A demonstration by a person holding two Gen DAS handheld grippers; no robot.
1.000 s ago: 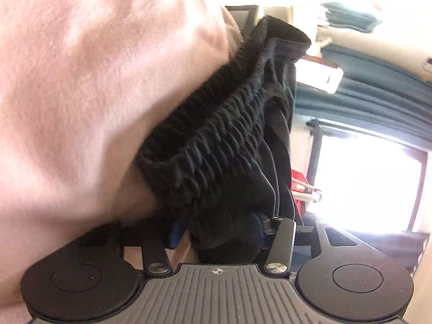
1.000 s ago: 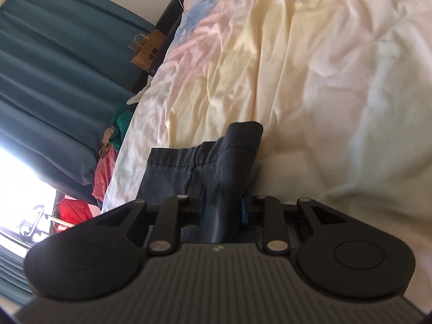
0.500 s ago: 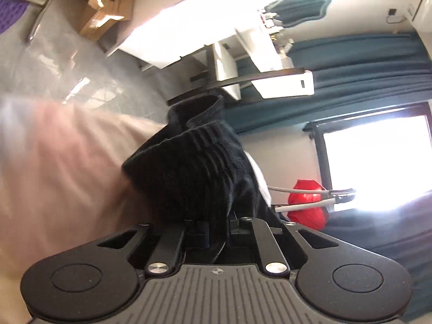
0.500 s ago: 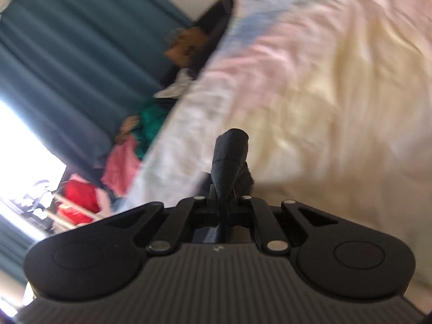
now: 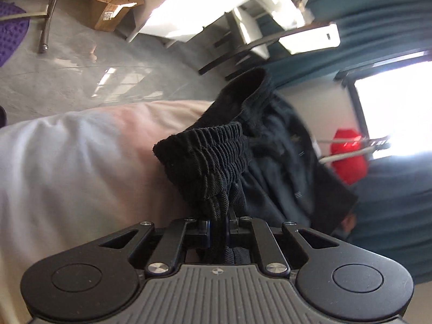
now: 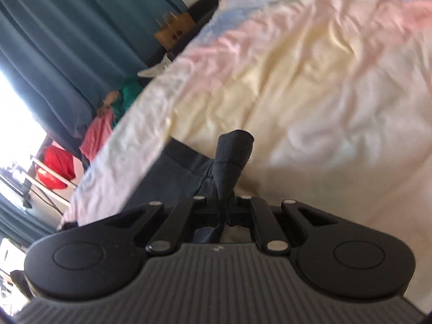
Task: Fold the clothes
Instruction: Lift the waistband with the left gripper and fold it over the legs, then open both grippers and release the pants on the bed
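A dark garment with a ribbed elastic waistband (image 5: 210, 167) is held by both grippers. My left gripper (image 5: 219, 222) is shut on the gathered waistband, and the rest of the cloth (image 5: 286, 178) hangs to the right, off the bed's edge. My right gripper (image 6: 222, 210) is shut on a ribbed hem (image 6: 232, 159) of the same dark garment, whose body (image 6: 175, 178) hangs down to the left beside the bed. The pastel bedspread (image 6: 310, 86) lies under and behind both grippers.
In the left wrist view, the bed's edge (image 5: 81, 156) fills the left, with grey floor (image 5: 81, 75), cardboard boxes (image 5: 113, 2) and a desk beyond. Teal curtains (image 6: 54, 40), a bright window, red and pink clothes (image 6: 58, 171) and a paper bag (image 6: 175, 27) stand beside the bed.
Both grippers have swung with the garment: the left view turned from the pink bedding to the floor and window, and the cloth now hangs beside the bed. Both grips held.
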